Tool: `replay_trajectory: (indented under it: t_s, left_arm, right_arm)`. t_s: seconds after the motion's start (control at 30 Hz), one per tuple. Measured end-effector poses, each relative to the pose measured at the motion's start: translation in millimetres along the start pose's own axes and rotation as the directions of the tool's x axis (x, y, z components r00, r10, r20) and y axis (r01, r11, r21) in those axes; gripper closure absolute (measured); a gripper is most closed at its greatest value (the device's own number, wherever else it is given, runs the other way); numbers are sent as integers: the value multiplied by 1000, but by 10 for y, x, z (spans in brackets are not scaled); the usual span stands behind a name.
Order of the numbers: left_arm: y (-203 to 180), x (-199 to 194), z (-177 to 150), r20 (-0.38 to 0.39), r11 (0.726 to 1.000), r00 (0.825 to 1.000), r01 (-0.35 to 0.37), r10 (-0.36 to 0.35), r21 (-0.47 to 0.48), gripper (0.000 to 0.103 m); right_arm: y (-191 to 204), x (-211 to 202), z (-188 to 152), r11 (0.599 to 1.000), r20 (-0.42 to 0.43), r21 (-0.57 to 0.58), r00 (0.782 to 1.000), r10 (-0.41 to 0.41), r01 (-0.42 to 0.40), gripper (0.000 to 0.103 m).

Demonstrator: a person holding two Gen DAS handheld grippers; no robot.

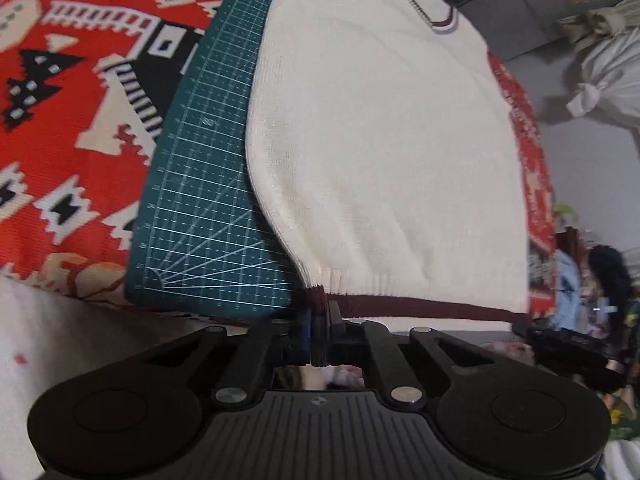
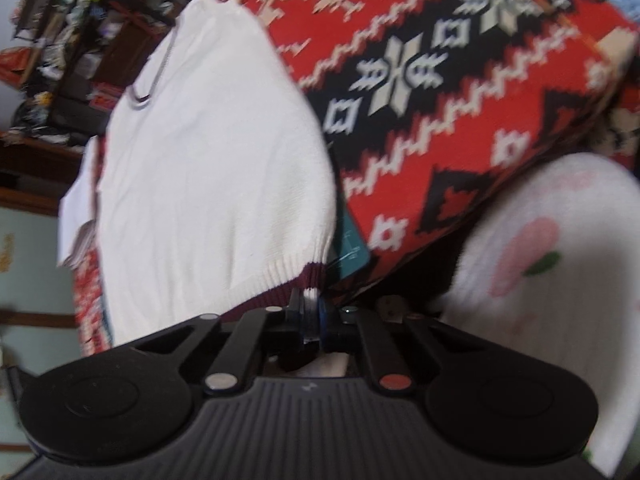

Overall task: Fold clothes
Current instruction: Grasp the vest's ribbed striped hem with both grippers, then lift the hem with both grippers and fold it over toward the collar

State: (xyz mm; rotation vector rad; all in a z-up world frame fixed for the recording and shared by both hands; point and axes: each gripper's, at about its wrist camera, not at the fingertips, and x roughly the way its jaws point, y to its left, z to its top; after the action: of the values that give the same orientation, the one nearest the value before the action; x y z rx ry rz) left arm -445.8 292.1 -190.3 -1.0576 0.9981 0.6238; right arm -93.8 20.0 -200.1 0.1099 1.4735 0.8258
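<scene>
A cream knit sweater [image 1: 380, 128] with a maroon hem band [image 1: 420, 307] lies over a green cutting mat [image 1: 200, 184] on a red patterned blanket. My left gripper [image 1: 319, 312] is shut on the hem's left corner, lifting it slightly. In the right wrist view the same sweater [image 2: 208, 152] stretches away, its V-neck [image 2: 140, 96] at the far end. My right gripper [image 2: 310, 304] is shut on the hem's other corner, where the ribbed maroon edge [image 2: 280, 292] bunches between the fingers. The other gripper [image 1: 560, 344] shows at the hem's far end in the left wrist view.
The red, black and white patterned blanket [image 1: 60, 120] covers the surface around the mat. A person's white floral sleeve or garment [image 2: 560, 260] sits at the right. Cluttered shelves [image 2: 60, 40] and a tied white bundle [image 1: 608, 76] lie beyond the surface edges.
</scene>
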Motion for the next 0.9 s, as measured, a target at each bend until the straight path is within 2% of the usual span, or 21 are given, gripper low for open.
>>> replay_trajectory:
  t_s: [0.07, 0.1, 0.2, 0.33, 0.53, 0.6, 0.7, 0.9]
  left_arm:
    - [-77, -79, -23, 20, 990, 991, -135, 134, 47, 97]
    - [-72, -109, -42, 25, 987, 988, -154, 153, 52, 96]
    - [-11, -174, -103, 33, 983, 984, -176, 174, 50, 96]
    - [107, -174, -142, 14, 984, 984, -178, 178, 15, 96]
    - [96, -178, -193, 11, 982, 982, -188, 188, 16, 96]
    - [137, -105, -189, -3, 983, 983, -185, 185, 8, 96]
    - [196, 25, -161, -21, 982, 982, -187, 187, -2, 96]
    - [210, 144, -156, -17, 981, 981, -192, 192, 17, 96]
  right_arm:
    - [63, -80, -18, 997, 30, -32, 997, -70, 71, 97]
    - [104, -110, -33, 994, 42, -54, 995, -94, 96, 97]
    - [177, -186, -75, 984, 65, -96, 987, -147, 152, 97]
    - [87, -237, -108, 984, 44, -80, 986, -158, 161, 97]
    - [-49, -315, -159, 983, 13, -57, 985, -174, 174, 97]
    - [-28, -346, -182, 979, 22, -80, 983, -184, 185, 97]
    - [-129, -169, -134, 981, -27, -28, 981, -192, 191, 97]
    - [-166, -118, -146, 981, -11, -37, 982, -189, 189, 97]
